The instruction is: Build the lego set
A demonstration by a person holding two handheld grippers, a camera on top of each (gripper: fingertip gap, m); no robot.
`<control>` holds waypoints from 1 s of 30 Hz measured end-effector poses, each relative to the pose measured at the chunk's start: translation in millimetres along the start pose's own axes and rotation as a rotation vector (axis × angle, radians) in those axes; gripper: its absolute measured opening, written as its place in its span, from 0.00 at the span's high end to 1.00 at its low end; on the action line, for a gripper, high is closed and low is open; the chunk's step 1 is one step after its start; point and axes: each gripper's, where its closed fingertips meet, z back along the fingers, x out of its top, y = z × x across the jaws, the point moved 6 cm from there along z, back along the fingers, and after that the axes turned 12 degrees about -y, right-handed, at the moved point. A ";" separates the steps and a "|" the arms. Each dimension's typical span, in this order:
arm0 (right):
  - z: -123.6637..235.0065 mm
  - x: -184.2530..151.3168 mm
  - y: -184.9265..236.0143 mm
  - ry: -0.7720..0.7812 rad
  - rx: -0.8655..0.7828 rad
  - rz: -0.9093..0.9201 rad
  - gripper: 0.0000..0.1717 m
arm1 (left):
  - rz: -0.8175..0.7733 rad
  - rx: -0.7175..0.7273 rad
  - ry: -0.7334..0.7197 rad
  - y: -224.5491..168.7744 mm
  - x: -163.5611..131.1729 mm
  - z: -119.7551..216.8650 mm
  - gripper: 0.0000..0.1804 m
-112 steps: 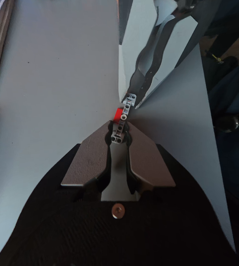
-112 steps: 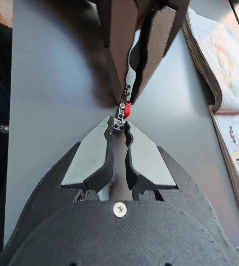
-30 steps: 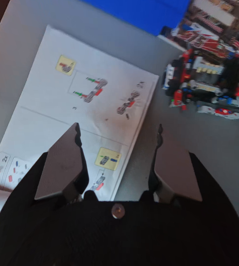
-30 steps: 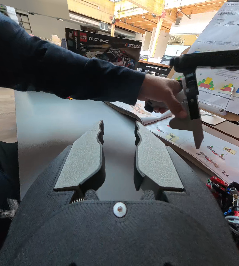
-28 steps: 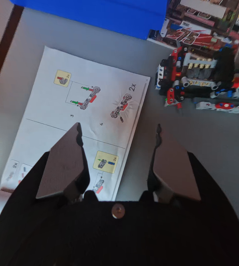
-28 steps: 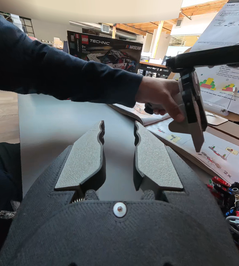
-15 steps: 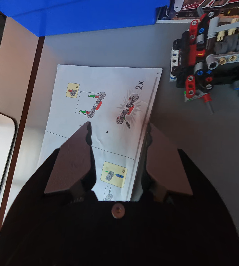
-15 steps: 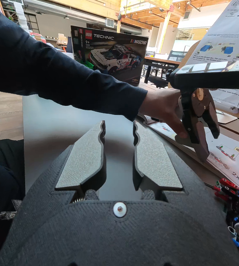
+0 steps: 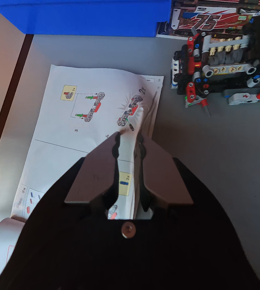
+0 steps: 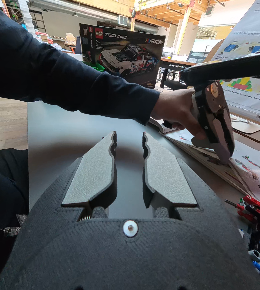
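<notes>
My left gripper [image 9: 128, 136] is down on the open instruction booklet [image 9: 79, 141], close to the page's right edge [image 9: 146, 119]. Its fingers stand a narrow way apart, and that edge buckles up between them, against the right finger [image 9: 141, 150]. The pads do not press together on it. The right wrist view shows the same gripper [image 10: 225, 160] tip-down on the booklet [image 10: 204, 150], with the page lifting beside it. My right gripper [image 10: 129, 136] is open and empty, held above the grey table [image 10: 63, 133].
A partly built brick model [image 9: 212, 70] stands right of the booklet, also low right in the right wrist view [image 10: 259, 211]. A blue bin [image 9: 87, 17] and a set box [image 9: 212, 17] lie beyond. A person's sleeve [image 10: 63, 78], another printed box [image 10: 123, 53] and a propped sheet [image 10: 251, 62] cross the right wrist view. About 25 cm separates my left fingertips from my right.
My left gripper came down onto the booklet and its fingers closed from wide apart to a narrow gap, pushing the page's edge up. The right gripper narrowed slightly and stayed empty.
</notes>
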 end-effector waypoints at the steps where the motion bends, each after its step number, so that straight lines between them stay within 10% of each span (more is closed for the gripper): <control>1: -0.2 -0.3 0.2 0.002 0.001 0.000 0.83 | -0.009 0.000 0.005 -0.8 -1.2 -0.3 0.91; 19: -1.9 -2.7 3.0 0.028 0.006 0.037 0.84 | -0.035 0.019 -0.007 -2.5 -13.9 0.6 1.00; 30: -4.0 -5.8 3.9 0.051 0.009 0.058 0.84 | -0.332 0.233 -0.025 -2.8 -19.1 35.7 1.00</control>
